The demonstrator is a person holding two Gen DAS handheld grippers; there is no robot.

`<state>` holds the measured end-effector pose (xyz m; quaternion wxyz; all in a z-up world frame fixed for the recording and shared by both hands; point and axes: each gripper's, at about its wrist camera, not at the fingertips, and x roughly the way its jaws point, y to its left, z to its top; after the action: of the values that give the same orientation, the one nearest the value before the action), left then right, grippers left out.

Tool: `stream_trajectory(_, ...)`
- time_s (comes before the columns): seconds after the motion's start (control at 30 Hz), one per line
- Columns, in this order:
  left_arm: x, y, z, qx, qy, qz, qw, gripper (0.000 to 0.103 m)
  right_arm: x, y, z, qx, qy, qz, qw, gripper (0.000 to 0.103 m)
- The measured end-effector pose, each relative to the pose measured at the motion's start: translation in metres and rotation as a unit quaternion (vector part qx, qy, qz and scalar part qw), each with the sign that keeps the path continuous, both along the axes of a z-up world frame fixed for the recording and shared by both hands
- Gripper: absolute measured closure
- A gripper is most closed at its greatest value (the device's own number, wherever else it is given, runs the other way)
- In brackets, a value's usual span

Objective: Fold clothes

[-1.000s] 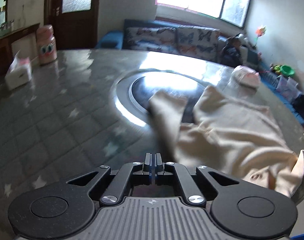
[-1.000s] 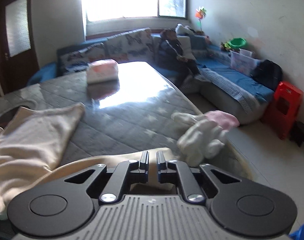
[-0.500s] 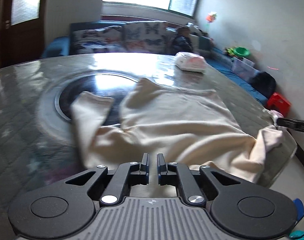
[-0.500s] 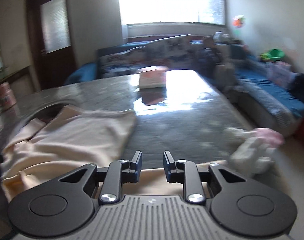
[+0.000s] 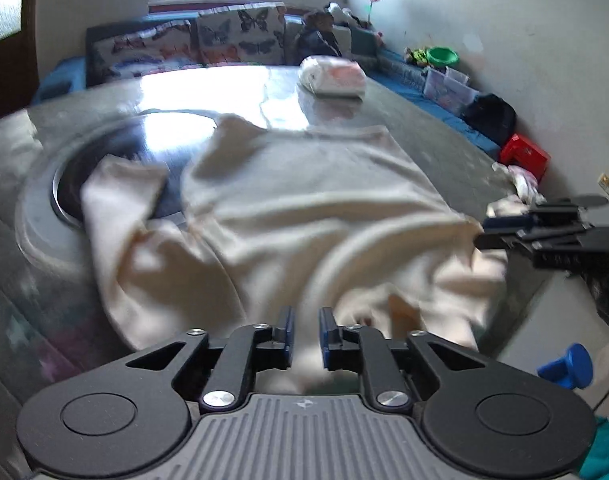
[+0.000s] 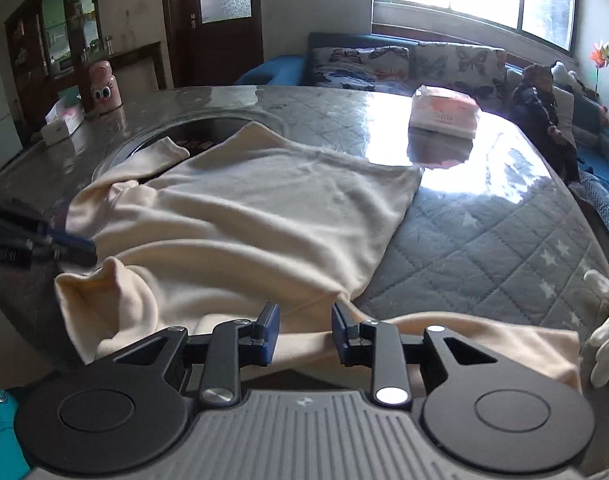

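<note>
A cream sweater (image 5: 304,208) lies spread and rumpled on the quilted grey table (image 5: 432,136); it also shows in the right wrist view (image 6: 264,200). One sleeve (image 5: 116,184) lies over the round dark inset (image 5: 64,188) in the table. My left gripper (image 5: 305,334) is open, just above the sweater's near edge. My right gripper (image 6: 302,332) is open over the sweater's near hem. Each gripper shows in the other's view: the right one (image 5: 504,232) at the sweater's right edge, the left one (image 6: 60,246) at its left edge.
A pink and white pack (image 6: 444,114) sits at the far side of the table. White and pink small clothes (image 6: 606,344) lie at the table's right edge. A tissue box (image 6: 62,122) and a pink bottle (image 6: 104,88) stand far left. A sofa (image 6: 384,62) runs behind.
Both grippers have opened, the right wider. Both views have swung toward the sweater, and both grippers now sit at its near edge.
</note>
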<state>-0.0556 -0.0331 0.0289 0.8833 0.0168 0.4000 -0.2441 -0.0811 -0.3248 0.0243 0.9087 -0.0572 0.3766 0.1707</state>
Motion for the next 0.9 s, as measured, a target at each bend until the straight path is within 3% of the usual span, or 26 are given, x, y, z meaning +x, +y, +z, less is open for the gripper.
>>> stream_trajectory(0.2, 0.051, -0.004, 0.019, 0.01, -0.042, 0.043, 0.9981, 0.057, 0.036, -0.003, 0.014, 0.011, -0.023, -0.016, 1.0, 0.067)
stream_trajectory(0.3, 0.083, -0.01, 0.021, 0.02, -0.053, 0.064, 0.9964, 0.052, 0.062, -0.004, 0.014, 0.015, -0.025, -0.023, 0.999, 0.067)
stream_trajectory(0.6, 0.168, -0.03, -0.009, 0.069, -0.045, 0.09, 0.9925, 0.049, 0.141, -0.015, -0.004, 0.02, -0.013, -0.067, 0.997, 0.066)
stream_trajectory(0.77, 0.187, -0.036, -0.022, 0.073, -0.046, 0.088, 0.9924, 0.049, 0.165, -0.026, -0.014, 0.034, 0.001, -0.085, 0.996, 0.066)
stream_trajectory(0.87, 0.189, -0.041, -0.026, 0.069, -0.051, 0.073, 0.9936, 0.051, 0.173, -0.029, -0.019, 0.039, 0.007, -0.087, 0.995, 0.066)
stream_trajectory(0.9, 0.19, -0.043, -0.028, 0.07, -0.052, 0.069, 0.9938, 0.06, 0.174, -0.03, -0.02, 0.039, 0.008, -0.087, 0.995, 0.066)
